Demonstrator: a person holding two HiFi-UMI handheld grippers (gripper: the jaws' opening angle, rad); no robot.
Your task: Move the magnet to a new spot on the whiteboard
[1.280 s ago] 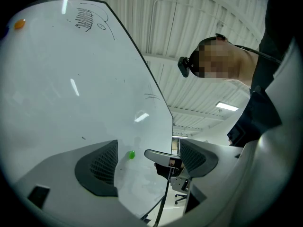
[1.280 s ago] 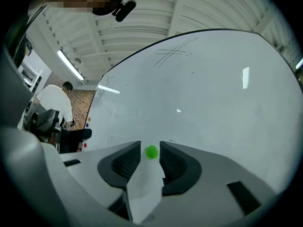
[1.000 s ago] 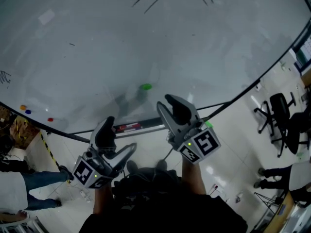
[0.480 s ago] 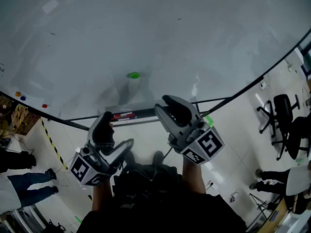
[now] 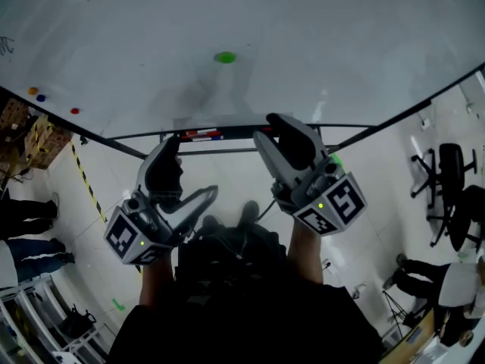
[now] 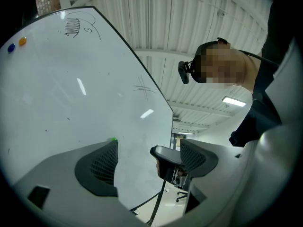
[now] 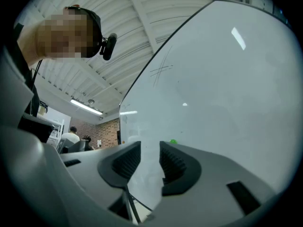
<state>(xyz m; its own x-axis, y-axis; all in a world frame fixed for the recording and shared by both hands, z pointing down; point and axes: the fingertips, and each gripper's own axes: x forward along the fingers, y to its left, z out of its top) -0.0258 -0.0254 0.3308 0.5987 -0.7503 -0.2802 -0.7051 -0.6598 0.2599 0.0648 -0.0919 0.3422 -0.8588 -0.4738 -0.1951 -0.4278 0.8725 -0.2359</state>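
Near the whiteboard bottom edge, left hand-held gripper and right hand-held gripper spread empty, green magnet well above.

The left tool was out low and tipped slightly upward, jaws spread wide, nothing between them. The right tool sat just beside it, a touch further forward, jaws parted by a narrower gap and empty too. The left forearm and right forearm reached out side by side.
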